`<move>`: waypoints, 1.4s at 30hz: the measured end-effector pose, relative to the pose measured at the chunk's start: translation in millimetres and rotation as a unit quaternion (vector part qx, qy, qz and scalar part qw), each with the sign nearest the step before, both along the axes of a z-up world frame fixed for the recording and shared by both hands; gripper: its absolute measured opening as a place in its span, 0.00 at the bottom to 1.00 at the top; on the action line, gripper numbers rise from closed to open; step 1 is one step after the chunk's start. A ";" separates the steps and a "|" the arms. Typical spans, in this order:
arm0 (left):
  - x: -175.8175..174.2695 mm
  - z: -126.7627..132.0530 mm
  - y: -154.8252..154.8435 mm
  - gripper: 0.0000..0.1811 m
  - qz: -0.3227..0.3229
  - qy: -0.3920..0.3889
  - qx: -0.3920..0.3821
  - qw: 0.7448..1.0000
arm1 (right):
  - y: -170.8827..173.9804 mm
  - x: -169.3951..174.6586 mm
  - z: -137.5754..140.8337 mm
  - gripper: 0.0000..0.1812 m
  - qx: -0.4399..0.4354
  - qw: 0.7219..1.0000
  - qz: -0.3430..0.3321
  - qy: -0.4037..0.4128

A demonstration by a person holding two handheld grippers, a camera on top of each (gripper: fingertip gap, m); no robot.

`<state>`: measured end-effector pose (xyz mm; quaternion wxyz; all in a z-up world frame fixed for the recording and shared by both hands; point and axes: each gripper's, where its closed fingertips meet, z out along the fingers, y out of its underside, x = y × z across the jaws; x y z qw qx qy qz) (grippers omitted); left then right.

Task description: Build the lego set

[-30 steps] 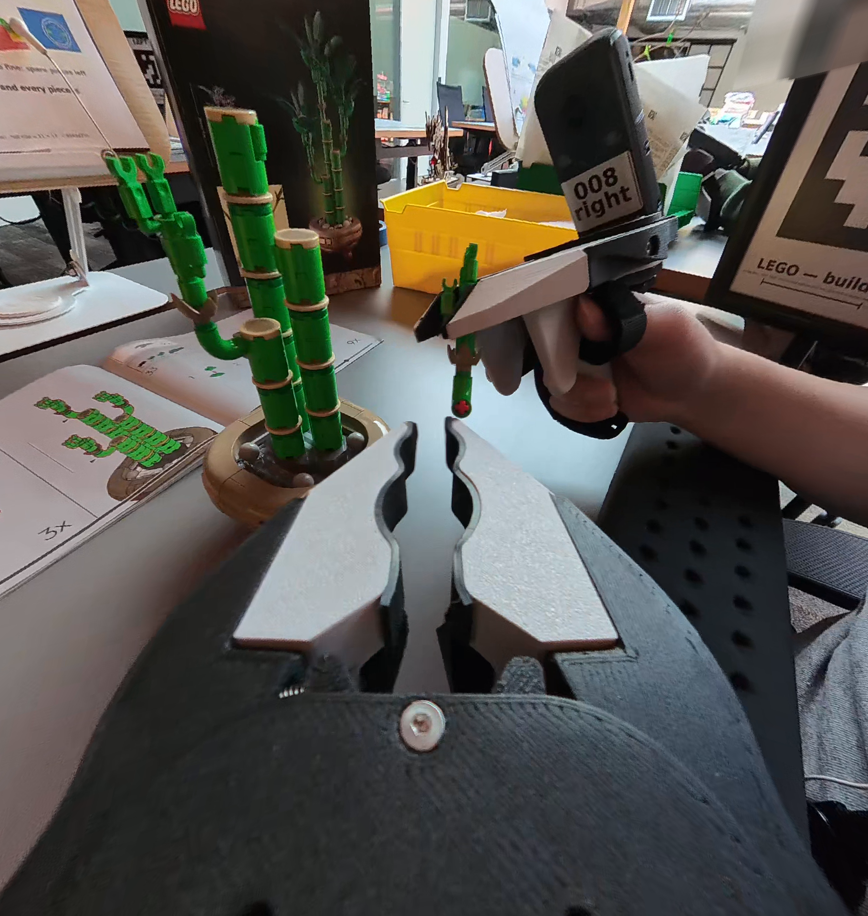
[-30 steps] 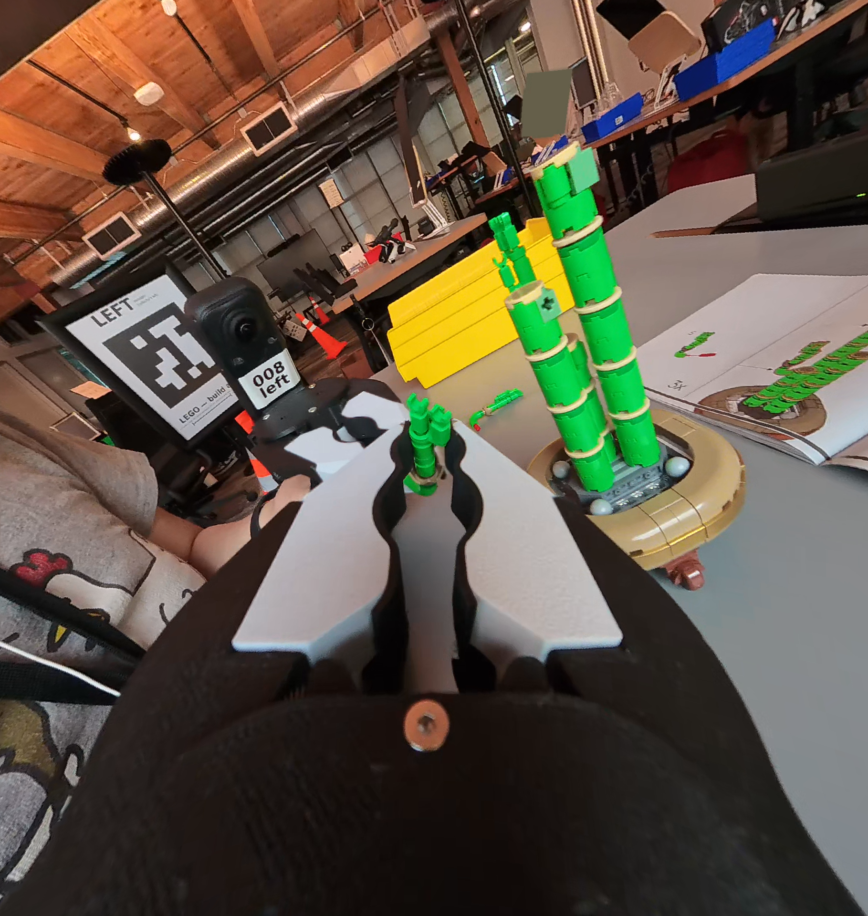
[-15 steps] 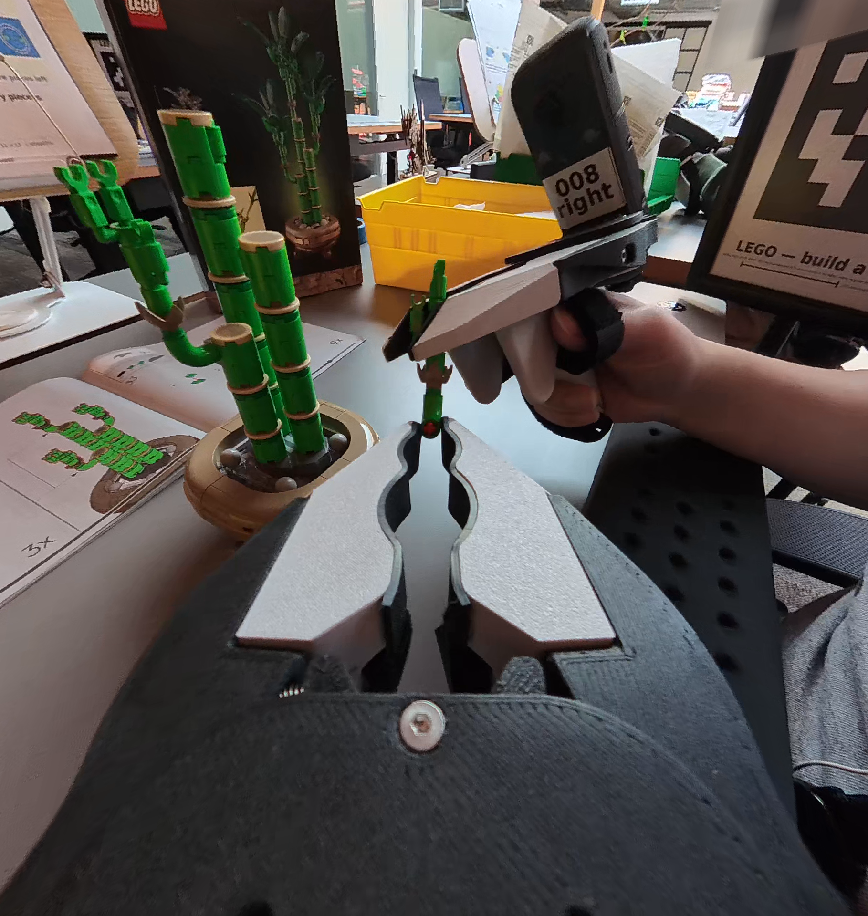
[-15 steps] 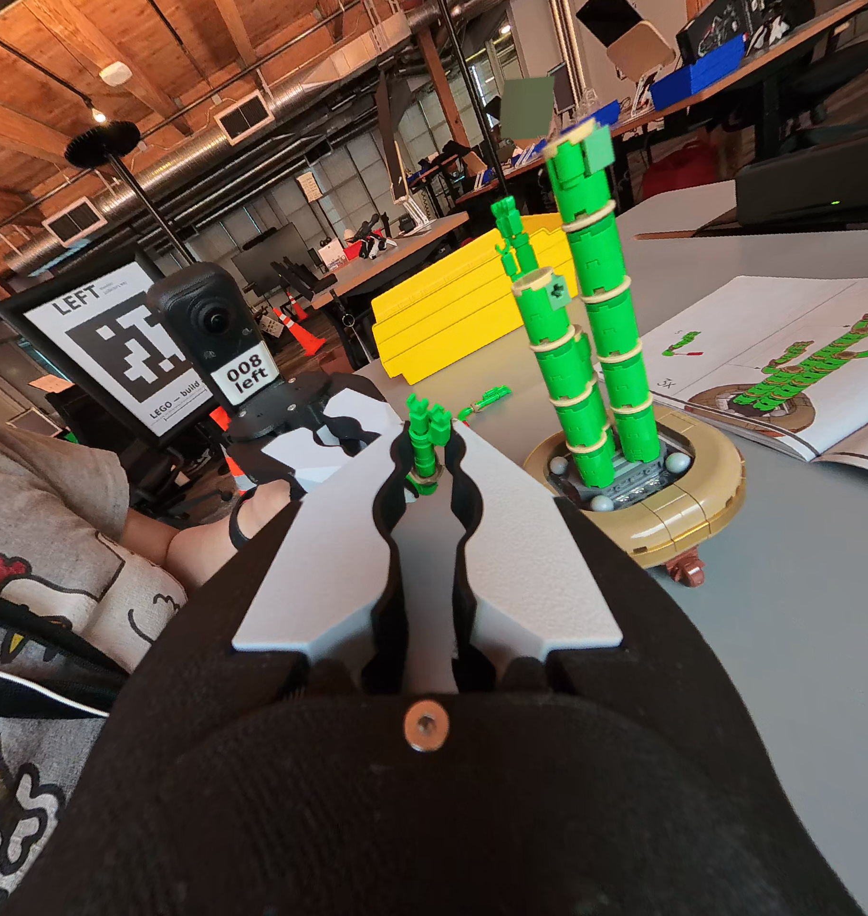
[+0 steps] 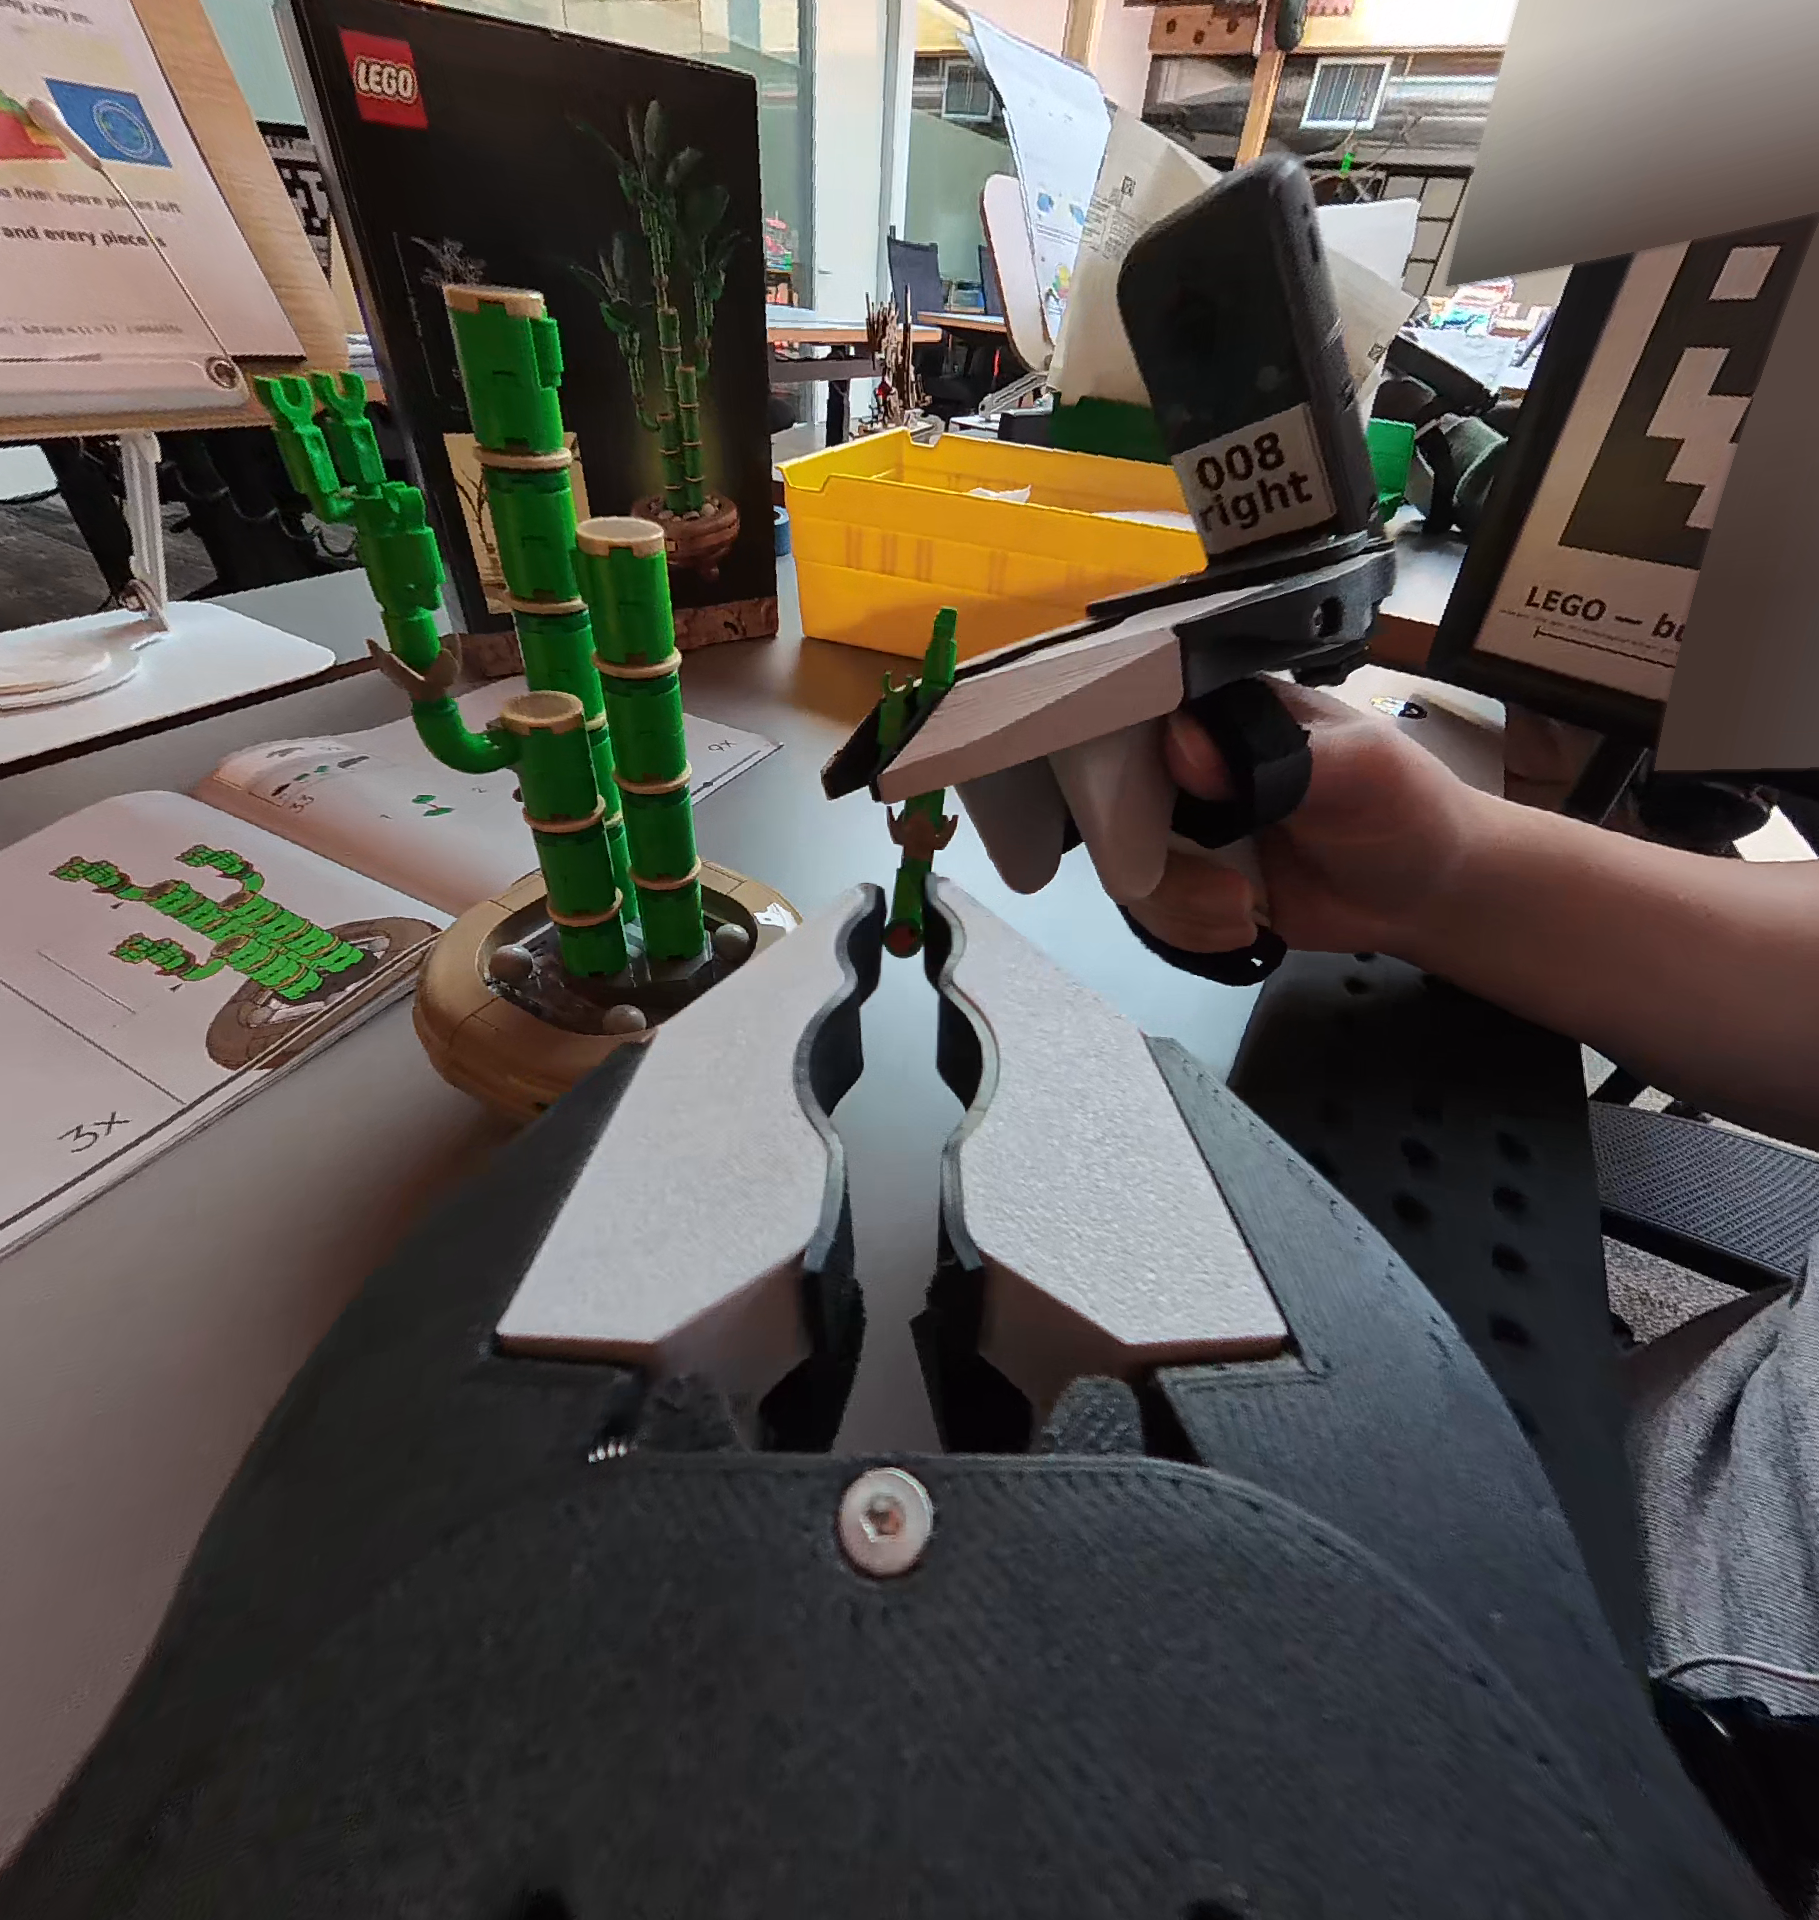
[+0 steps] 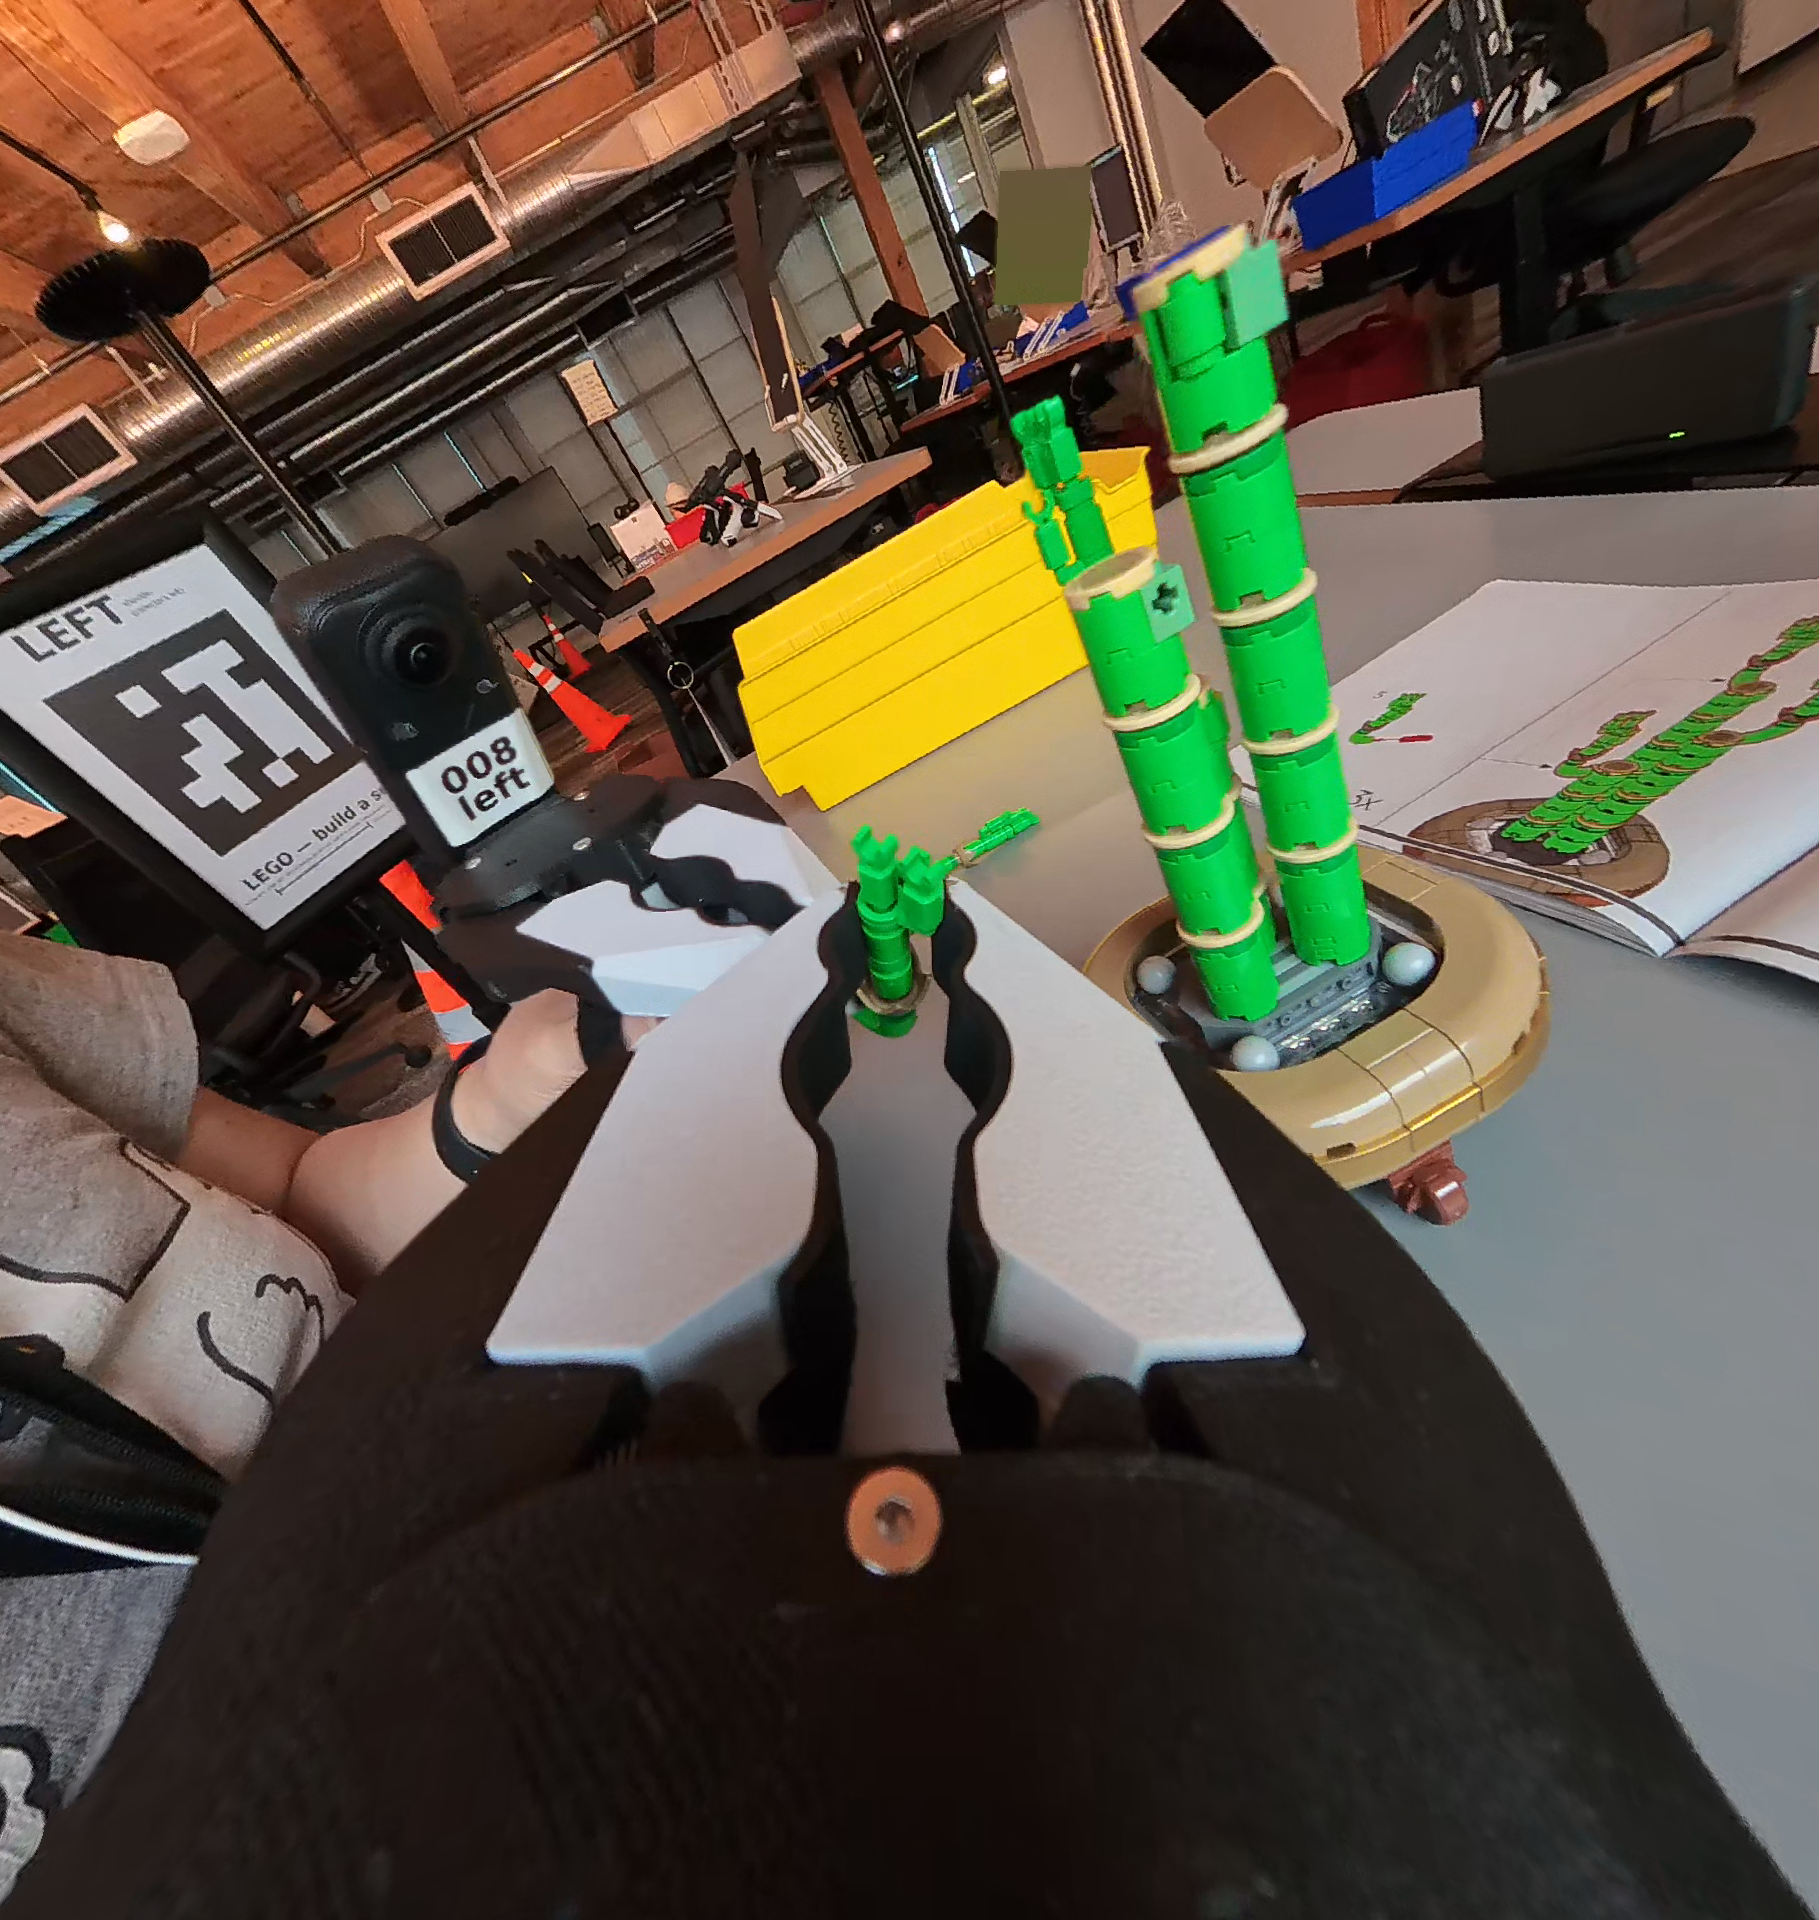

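From the left wrist view, the left gripper (image 5: 897, 914) stands just right of the tan pot (image 5: 531, 1023), its jaws set narrowly apart with the red-tipped foot of a green sprig (image 5: 915, 800) between the tips; whether they touch it cannot be told. A second ago that foot hung clear above the gap, and half a second ago it had only reached the tips. The right gripper (image 5: 863, 769) pinches the sprig upright from the right, bare grey table (image 5: 209, 1299) lying open in front of the pot and the table edge falling away at right. Three green bamboo stalks (image 5: 583, 748) stand in the pot; beyond it sits a yellow bin (image 5: 946, 561) holding what looks like white scraps. From the right wrist view, the right gripper (image 6: 889, 935) is closed on the sprig (image 6: 889, 940), left of the pot (image 6: 1404, 1070), as in both prior frames. The left gripper (image 6: 723, 888) lies just behind, nearer than a second ago. A loose green sprig (image 6: 993, 836) lies on the table behind the pot, toward the bin (image 6: 926, 665), and an open manual (image 6: 1663, 831) spreads right of the pot.
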<state>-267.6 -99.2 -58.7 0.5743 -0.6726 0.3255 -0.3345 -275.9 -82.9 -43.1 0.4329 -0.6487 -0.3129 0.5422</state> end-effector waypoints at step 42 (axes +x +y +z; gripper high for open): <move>13.7 47.4 -25.8 0.03 -0.204 -0.289 -0.187 0.916 | -16.7 30.9 68.7 0.09 0.011 0.990 0.061 0.131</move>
